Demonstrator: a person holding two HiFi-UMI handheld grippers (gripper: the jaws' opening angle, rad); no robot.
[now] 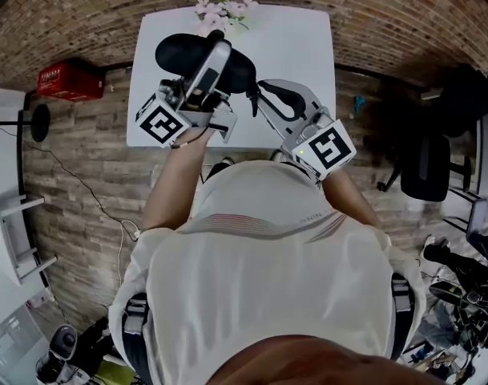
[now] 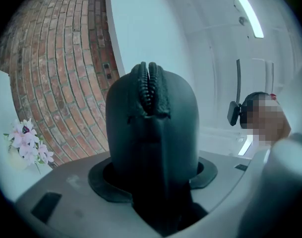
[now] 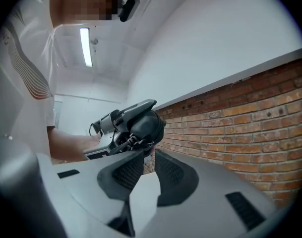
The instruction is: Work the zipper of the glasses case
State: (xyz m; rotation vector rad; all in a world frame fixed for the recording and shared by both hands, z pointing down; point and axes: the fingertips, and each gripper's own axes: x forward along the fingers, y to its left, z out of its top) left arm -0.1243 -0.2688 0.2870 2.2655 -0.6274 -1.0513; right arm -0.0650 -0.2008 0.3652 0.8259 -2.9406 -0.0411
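Head view: a white tabletop (image 1: pixel 300 46) with pink flowers (image 1: pixel 223 10) at its far edge stands on a brick floor (image 1: pixel 83 159), a red box (image 1: pixel 67 80) to its left. Above the tabletop, the left tool (image 2: pixel 153 182) clamps the smooth, rounded black glasses case (image 2: pixel 151 133), its ribbed zipper (image 2: pixel 151 88) showing. The right tool (image 3: pixel 143 165), jaws narrowly apart and gripping nothing, sits at the case's end.
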